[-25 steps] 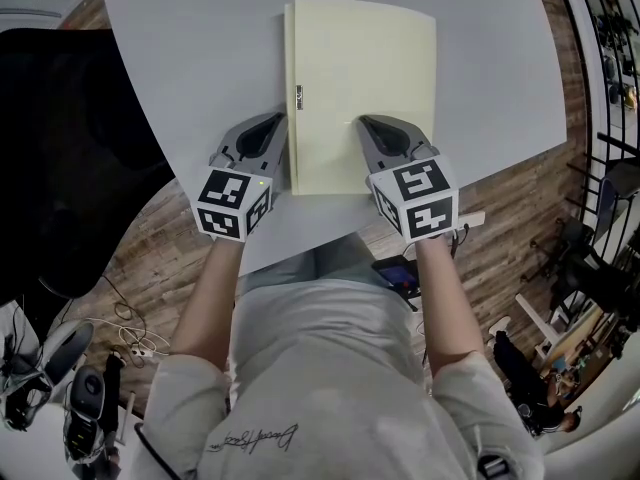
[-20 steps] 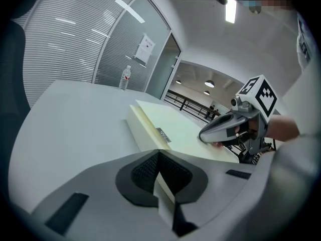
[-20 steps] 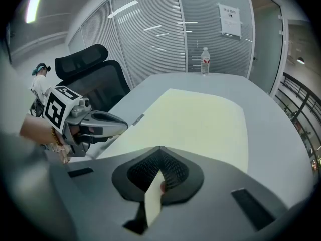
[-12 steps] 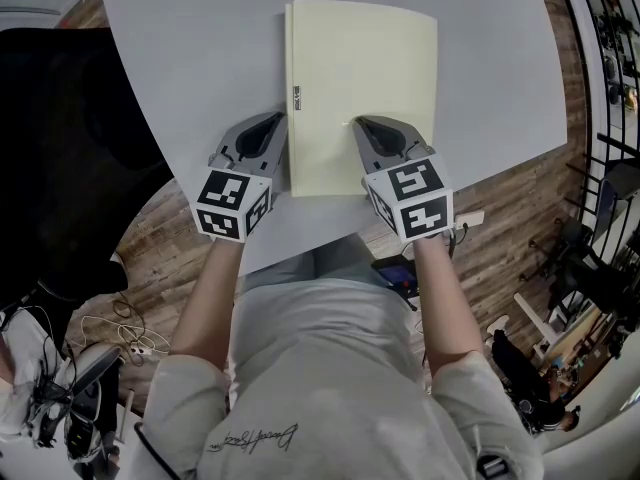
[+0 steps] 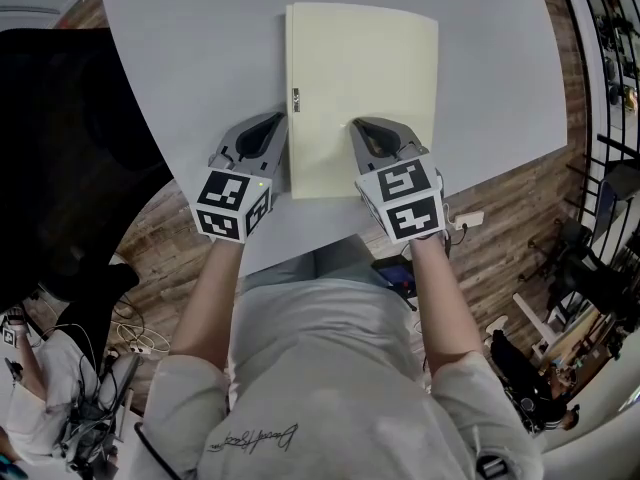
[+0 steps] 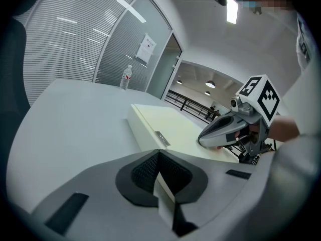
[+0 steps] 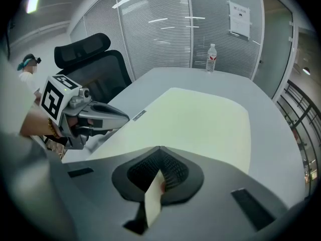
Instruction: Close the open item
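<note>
A pale yellow folder [image 5: 362, 88] lies flat and shut on the grey table [image 5: 200, 48], its spine with a small label on the left. My left gripper [image 5: 272, 118] rests on the table just beside the spine's near end, jaws together and holding nothing. My right gripper [image 5: 358, 123] is shut too, its tip pressing on the folder's cover near the front edge. The left gripper view shows the folder [image 6: 175, 129] ahead of my left gripper [image 6: 159, 152] and the right gripper [image 6: 205, 139] lying on it. In the right gripper view, the cover [image 7: 200, 119] spreads beyond my right gripper [image 7: 159, 148].
A water bottle [image 7: 212, 57] stands at the table's far end by a glass wall. A black office chair [image 5: 70, 148] sits to the left of the table. Cables and gear lie on the wooden floor at lower left. The table's curved front edge runs just behind both grippers.
My right gripper has slid a little to the left on the cover. The folder's left edge, which showed a doubled line, now shows a single one. The left gripper has stayed put.
</note>
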Demonstrator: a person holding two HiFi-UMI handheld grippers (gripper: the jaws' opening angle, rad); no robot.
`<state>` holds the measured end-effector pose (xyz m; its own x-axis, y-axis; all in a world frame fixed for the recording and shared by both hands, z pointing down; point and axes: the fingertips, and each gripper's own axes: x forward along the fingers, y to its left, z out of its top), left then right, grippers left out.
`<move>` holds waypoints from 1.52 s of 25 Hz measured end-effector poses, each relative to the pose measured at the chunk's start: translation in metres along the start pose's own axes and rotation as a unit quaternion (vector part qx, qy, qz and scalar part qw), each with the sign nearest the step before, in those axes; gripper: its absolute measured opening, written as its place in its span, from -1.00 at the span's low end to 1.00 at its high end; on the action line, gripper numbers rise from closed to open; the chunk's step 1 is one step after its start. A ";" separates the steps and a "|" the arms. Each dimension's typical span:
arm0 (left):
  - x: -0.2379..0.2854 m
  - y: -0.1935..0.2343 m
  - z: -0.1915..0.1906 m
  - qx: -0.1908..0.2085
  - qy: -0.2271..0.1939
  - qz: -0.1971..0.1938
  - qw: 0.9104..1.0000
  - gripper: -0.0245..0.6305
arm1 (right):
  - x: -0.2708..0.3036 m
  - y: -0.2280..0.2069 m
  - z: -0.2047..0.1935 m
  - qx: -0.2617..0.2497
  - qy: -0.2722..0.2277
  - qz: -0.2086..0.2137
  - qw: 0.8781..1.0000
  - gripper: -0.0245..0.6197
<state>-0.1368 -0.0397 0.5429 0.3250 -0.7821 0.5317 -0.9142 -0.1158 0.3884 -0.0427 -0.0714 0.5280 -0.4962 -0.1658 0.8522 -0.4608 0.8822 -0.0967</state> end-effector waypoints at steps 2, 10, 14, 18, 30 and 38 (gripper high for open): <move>0.000 0.000 0.001 0.000 0.000 0.000 1.000 -0.90 | 0.002 0.000 0.000 -0.017 0.011 -0.008 1.000 -0.88; 0.000 0.003 0.003 -0.003 0.000 0.001 1.000 -0.90 | 0.006 0.004 -0.004 -0.060 0.037 -0.022 0.997 -0.88; 0.002 0.003 0.005 -0.004 -0.001 0.002 1.000 -0.90 | 0.007 0.003 -0.005 -0.064 0.050 -0.011 0.997 -0.88; 0.003 0.004 0.004 -0.005 -0.002 0.001 1.000 -0.90 | 0.011 0.004 -0.007 -0.063 0.058 -0.005 0.996 -0.89; 0.003 0.002 0.005 -0.009 0.000 0.001 1.000 -0.90 | 0.011 0.003 -0.009 -0.073 0.072 -0.004 0.995 -0.89; 0.003 0.004 0.002 -0.010 0.000 0.003 1.000 -0.90 | 0.014 0.005 -0.010 -0.072 0.071 -0.007 0.995 -0.88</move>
<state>-0.1401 -0.0437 0.5439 0.3195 -0.7828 0.5340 -0.9113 -0.0994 0.3996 -0.0443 -0.0653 0.5446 -0.3775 -0.1235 0.9177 -0.3519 0.9359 -0.0188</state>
